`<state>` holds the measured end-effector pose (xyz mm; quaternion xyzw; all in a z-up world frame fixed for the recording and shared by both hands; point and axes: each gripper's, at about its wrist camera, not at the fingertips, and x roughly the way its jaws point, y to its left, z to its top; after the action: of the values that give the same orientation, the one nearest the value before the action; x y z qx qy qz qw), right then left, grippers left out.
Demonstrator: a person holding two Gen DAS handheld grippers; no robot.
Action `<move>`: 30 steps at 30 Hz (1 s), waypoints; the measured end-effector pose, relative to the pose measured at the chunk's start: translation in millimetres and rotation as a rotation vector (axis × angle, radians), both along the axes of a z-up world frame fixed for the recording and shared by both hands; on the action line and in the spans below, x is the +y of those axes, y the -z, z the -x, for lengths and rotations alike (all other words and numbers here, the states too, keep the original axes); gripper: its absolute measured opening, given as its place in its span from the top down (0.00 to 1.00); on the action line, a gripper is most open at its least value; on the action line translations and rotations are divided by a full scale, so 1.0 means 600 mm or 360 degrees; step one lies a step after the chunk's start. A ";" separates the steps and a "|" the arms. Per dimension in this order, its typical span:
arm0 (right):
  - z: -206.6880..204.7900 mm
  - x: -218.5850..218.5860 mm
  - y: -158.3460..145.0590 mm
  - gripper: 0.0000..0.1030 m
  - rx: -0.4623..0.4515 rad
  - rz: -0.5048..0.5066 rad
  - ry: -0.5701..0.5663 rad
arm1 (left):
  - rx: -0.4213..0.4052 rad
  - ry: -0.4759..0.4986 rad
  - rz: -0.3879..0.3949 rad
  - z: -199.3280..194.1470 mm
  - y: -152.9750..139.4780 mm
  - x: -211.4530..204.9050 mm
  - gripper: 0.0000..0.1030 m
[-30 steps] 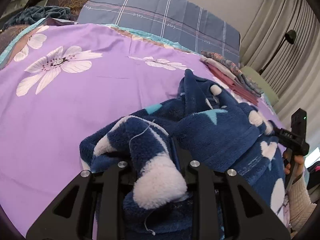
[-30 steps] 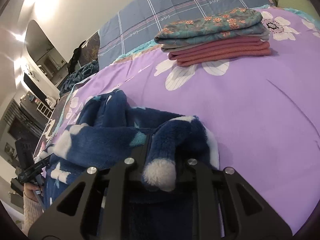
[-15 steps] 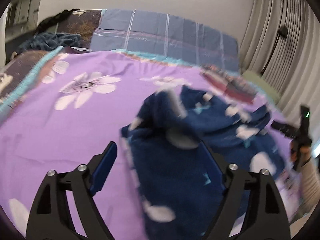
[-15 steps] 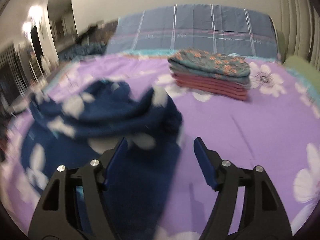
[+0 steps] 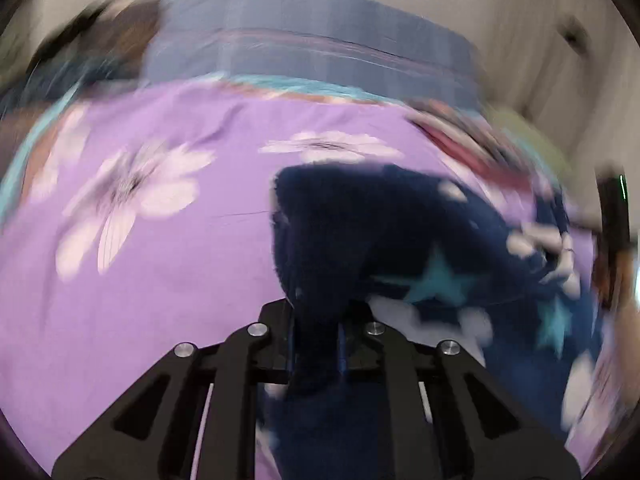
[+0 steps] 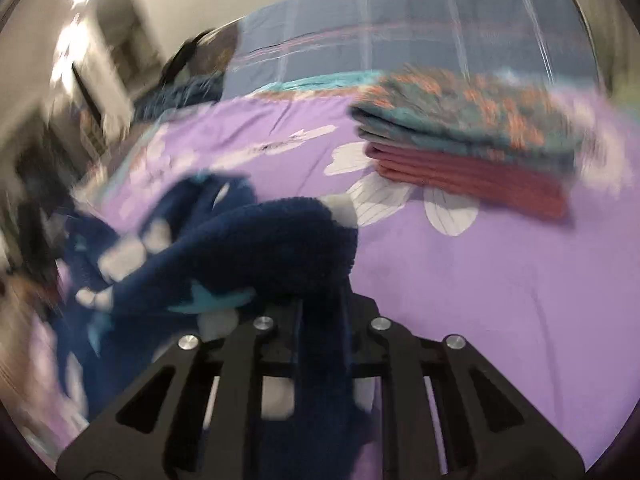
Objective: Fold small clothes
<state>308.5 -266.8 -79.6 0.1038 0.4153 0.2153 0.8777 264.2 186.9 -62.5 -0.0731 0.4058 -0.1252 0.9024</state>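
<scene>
Purple flowered bedding (image 5: 168,280) covers the bed, with a blue checked pillow (image 6: 440,40) at the far end against a pale wall. On the far right of the bed sits a pile of folded clothes (image 6: 472,152), teal floral on top of dark red, so part of the job looks finished. A dark blue fleece garment (image 5: 400,232) with white patches and teal stars lies bunched near the middle, not flat and not folded. The left gripper (image 5: 316,332) is closed narrow on one edge of the fleece; the right gripper (image 6: 320,328) pinches another edge the same way. Both views are blurred. Judging by this, the fleece has only been picked up: spreading, folding and stacking remain.
</scene>
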 end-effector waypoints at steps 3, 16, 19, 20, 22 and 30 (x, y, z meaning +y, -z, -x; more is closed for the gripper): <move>-0.030 -0.026 0.023 0.85 0.0123 -0.0155 0.0123 | 0.0067 -0.0061 0.0085 -0.022 0.027 0.020 0.85; -0.083 -0.020 0.045 0.89 0.0309 -0.0331 0.0068 | 0.0178 -0.0064 0.0261 -0.081 0.025 0.025 0.93; -0.062 -0.022 -0.001 0.91 0.0119 -0.0406 0.0076 | -0.0074 -0.0043 0.0233 -0.043 -0.031 0.019 0.92; -0.046 -0.022 -0.026 0.91 0.0007 -0.0418 0.0045 | -0.0137 -0.0043 0.0209 -0.027 -0.048 0.021 0.92; -0.025 -0.027 -0.060 0.90 -0.0138 -0.0443 0.0022 | -0.0148 -0.0078 0.0126 -0.018 -0.057 0.027 0.92; -0.090 0.031 0.062 0.68 0.0169 0.0129 0.0162 | 0.0119 -0.0172 -0.0233 -0.066 0.069 0.013 0.50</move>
<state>362.7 -247.9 -116.6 0.1003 0.4639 0.1475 0.8677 303.9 194.8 -103.9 -0.0334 0.4427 -0.0436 0.8950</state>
